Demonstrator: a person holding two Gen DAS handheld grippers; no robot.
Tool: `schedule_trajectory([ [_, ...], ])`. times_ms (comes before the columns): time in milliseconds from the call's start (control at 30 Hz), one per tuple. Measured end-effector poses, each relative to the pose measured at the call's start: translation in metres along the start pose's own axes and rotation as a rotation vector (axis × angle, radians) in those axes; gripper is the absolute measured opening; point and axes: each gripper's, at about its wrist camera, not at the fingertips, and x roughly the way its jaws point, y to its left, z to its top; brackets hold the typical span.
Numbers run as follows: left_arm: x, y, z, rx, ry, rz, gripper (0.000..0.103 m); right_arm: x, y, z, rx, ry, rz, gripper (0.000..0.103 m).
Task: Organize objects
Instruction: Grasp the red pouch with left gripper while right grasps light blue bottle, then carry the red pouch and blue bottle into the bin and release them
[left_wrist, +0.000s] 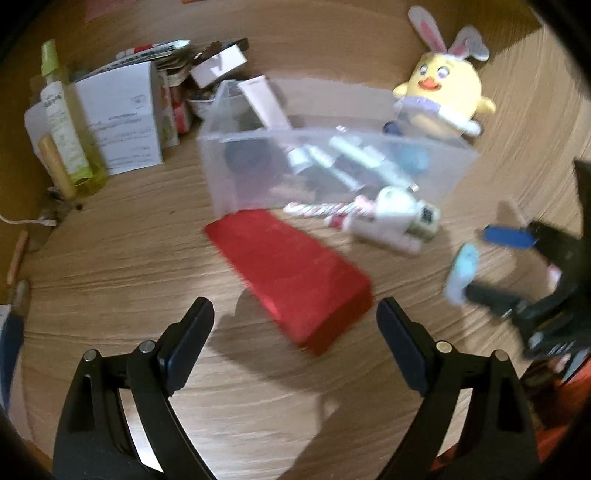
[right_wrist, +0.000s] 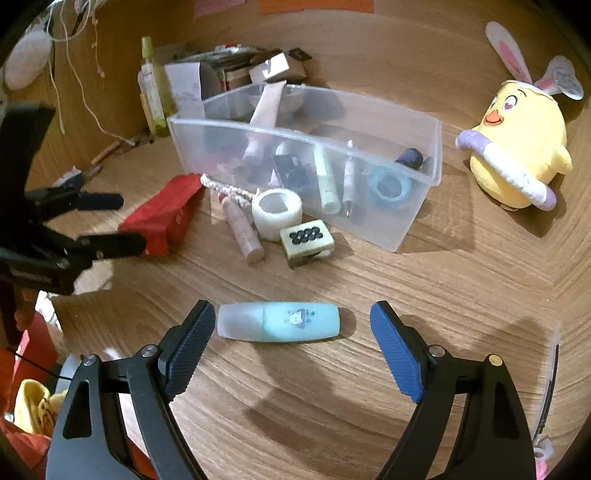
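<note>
Right tongs (right_wrist: 292, 332): jaws spread wide, holding nothing; they straddle the blue tube, with a gap at each end.
Blue tube (right_wrist: 277, 321): pale blue with a frosted cap, lying flat on the tabletop (right_wrist: 424, 280) crosswise between the right fingertips; apart from the bin.
Left tongs (left_wrist: 295, 332): jaws spread wide, holding nothing; poised over the near end of the red box, contact not discernible through blur.
Red box (left_wrist: 291, 277): lying flat on the tabletop, slanting from the bin's front left corner toward the left tongs.
Bin (right_wrist: 373, 229): clear plastic, mid-table, upright; inside are a pink tube, pens, a blue tape roll and dark items.
Loose items: white tape roll (right_wrist: 277, 212), patterned tile block (right_wrist: 306, 240), pinkish stick (right_wrist: 243, 232) and braided cord (right_wrist: 225, 190), clustered just before the bin's front wall, between red box and blue tube.
Chick toy (right_wrist: 517, 144): yellow plush with rabbit ears, right of the bin, well apart from it.
Back left corner: green bottle (left_wrist: 61, 114), white carton (left_wrist: 125, 118) and stacked small packages, behind the bin.
</note>
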Motion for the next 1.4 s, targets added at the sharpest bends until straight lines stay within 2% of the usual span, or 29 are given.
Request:
schedule_trajectory([
  [200,0.024,-0.014,0.02,-0.036,0.019,0.033,0.095,0.01,0.001,-0.002,-0.006,0.046,0.015,0.084],
  [333,0.038,-0.013,0.015,-0.021,0.057,0.111,0.095,0.012,0.004,-0.005,-0.022,0.061,0.018,0.084],
  [467,0.032,-0.001,0.001,-0.034,0.064,0.121,0.095,0.013,0.009,-0.006,-0.037,0.063,-0.003,0.084],
  [667,0.016,0.019,-0.02,-0.07,0.058,0.138,0.095,0.012,0.009,-0.007,0.004,0.056,-0.006,0.084],
  [867,0.019,0.02,-0.015,-0.087,0.031,0.131,0.095,0.016,0.018,-0.005,0.04,0.033,-0.049,0.085],
  [933,0.02,0.021,-0.013,-0.094,0.017,0.129,0.09,0.016,0.019,-0.006,0.047,0.021,-0.066,0.084],
  [967,0.019,0.022,-0.012,-0.096,0.003,0.131,0.082,0.015,0.019,-0.007,0.051,0.017,-0.068,0.083],
  [1000,0.017,0.022,-0.013,-0.096,-0.005,0.132,0.072,0.014,0.018,-0.008,0.054,0.011,-0.072,0.077],
  [1033,0.016,0.023,-0.014,-0.097,-0.011,0.132,0.068,0.013,0.018,-0.008,0.055,0.006,-0.073,0.071],
  [1100,0.011,0.026,-0.017,-0.106,-0.026,0.123,0.056,0.01,0.015,-0.01,0.06,0.002,-0.069,0.071],
  [1400,-0.017,0.035,-0.042,-0.144,-0.064,0.059,0.056,-0.009,0.012,-0.015,0.072,-0.064,-0.054,0.071],
])
